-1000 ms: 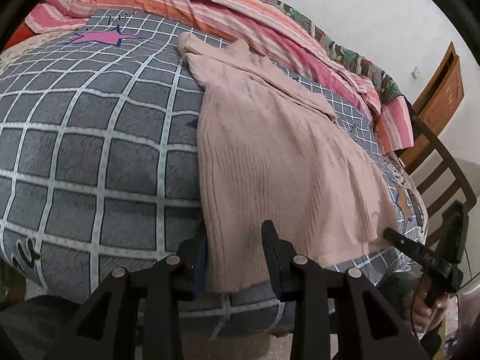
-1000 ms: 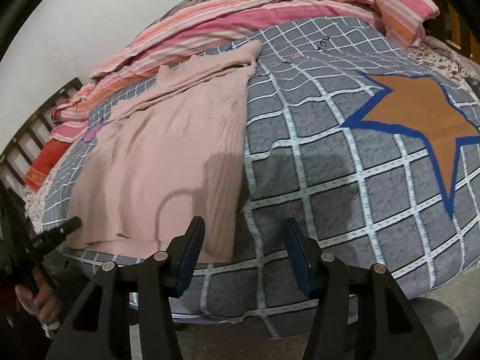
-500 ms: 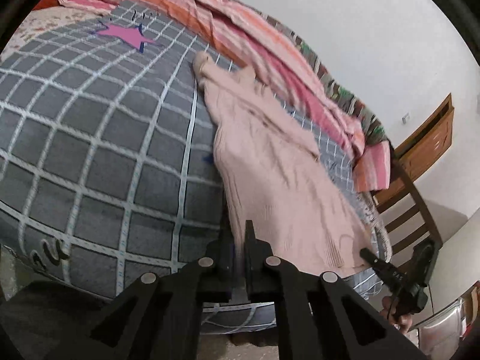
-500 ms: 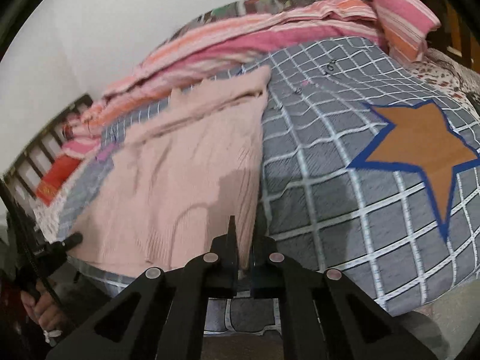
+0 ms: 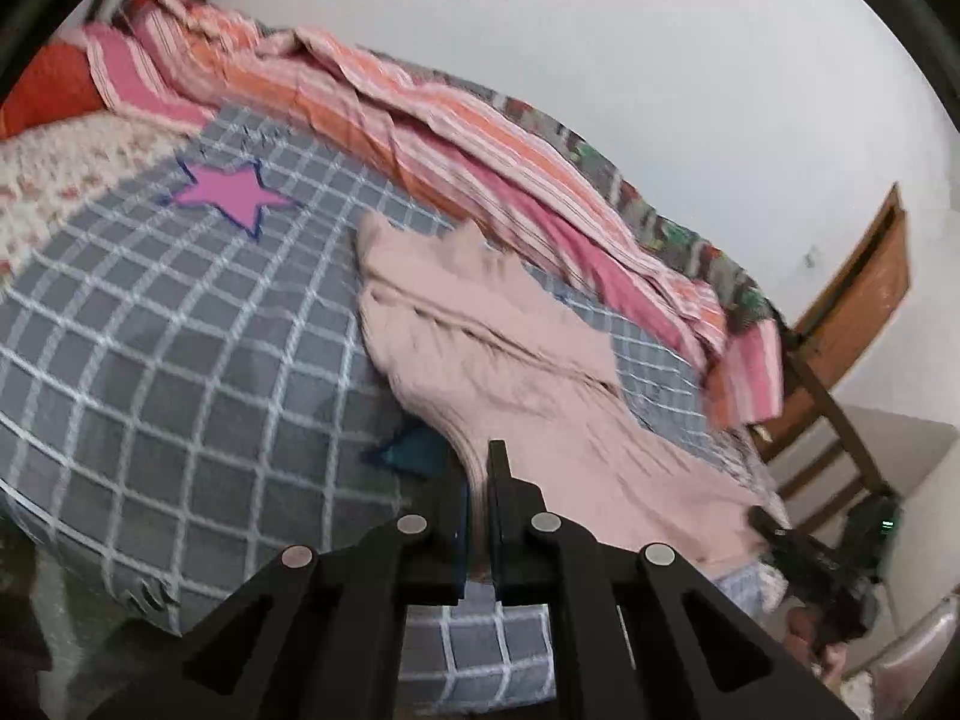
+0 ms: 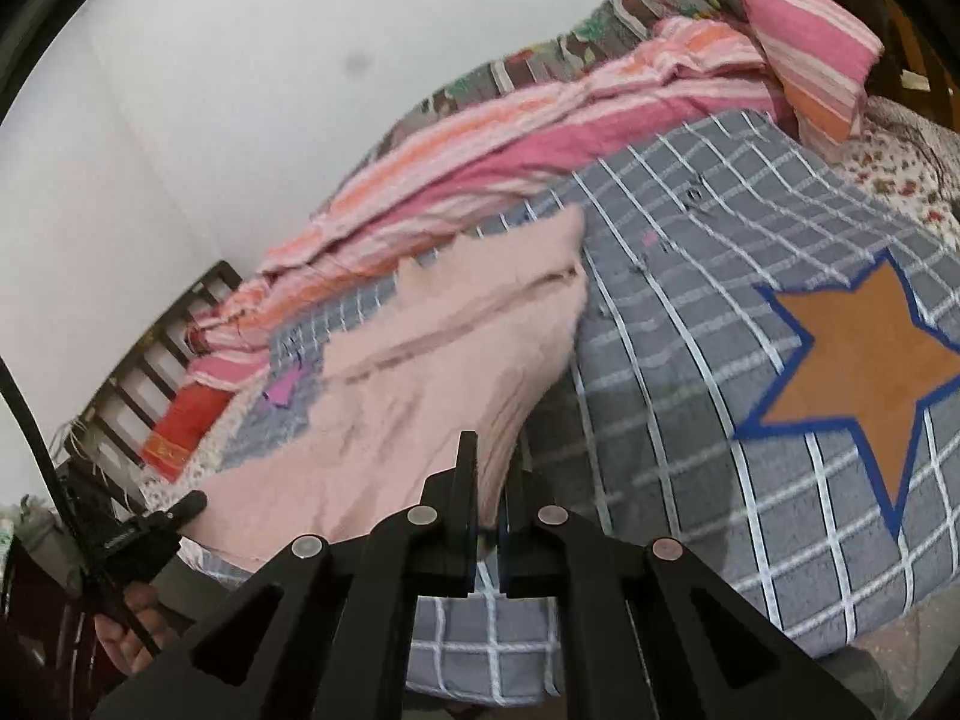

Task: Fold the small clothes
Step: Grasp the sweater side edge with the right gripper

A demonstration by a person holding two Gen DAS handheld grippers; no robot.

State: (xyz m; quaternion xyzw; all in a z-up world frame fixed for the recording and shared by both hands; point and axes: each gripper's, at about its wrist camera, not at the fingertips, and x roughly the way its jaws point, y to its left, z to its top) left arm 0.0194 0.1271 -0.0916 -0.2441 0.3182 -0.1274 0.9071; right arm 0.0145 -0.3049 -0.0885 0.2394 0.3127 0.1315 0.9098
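A pale pink knitted garment (image 5: 504,354) lies on the grey checked bedspread (image 5: 180,324), its near hem raised off the bed. My left gripper (image 5: 478,474) is shut on the hem's left corner, with the cloth pinched between its jaws. My right gripper (image 6: 491,468) is shut on the opposite hem corner of the pink garment (image 6: 420,372), which slopes up from the bed to its jaws. The right gripper (image 5: 780,531) shows at the lower right of the left wrist view, and the left gripper (image 6: 180,510) at the lower left of the right wrist view, each held by a hand.
Striped pink and orange bedding (image 5: 456,120) is heaped along the wall behind the garment. A pink star (image 5: 231,192) and an orange star (image 6: 864,360) mark the bedspread (image 6: 690,360). A wooden chair (image 5: 840,390) stands past the bed's right end, a slatted headboard (image 6: 138,372) at the other.
Both grippers closed on the garment's near hem corners, then rose, lifting the hem off the bed. The garment's lower half now slopes upward to the jaws.
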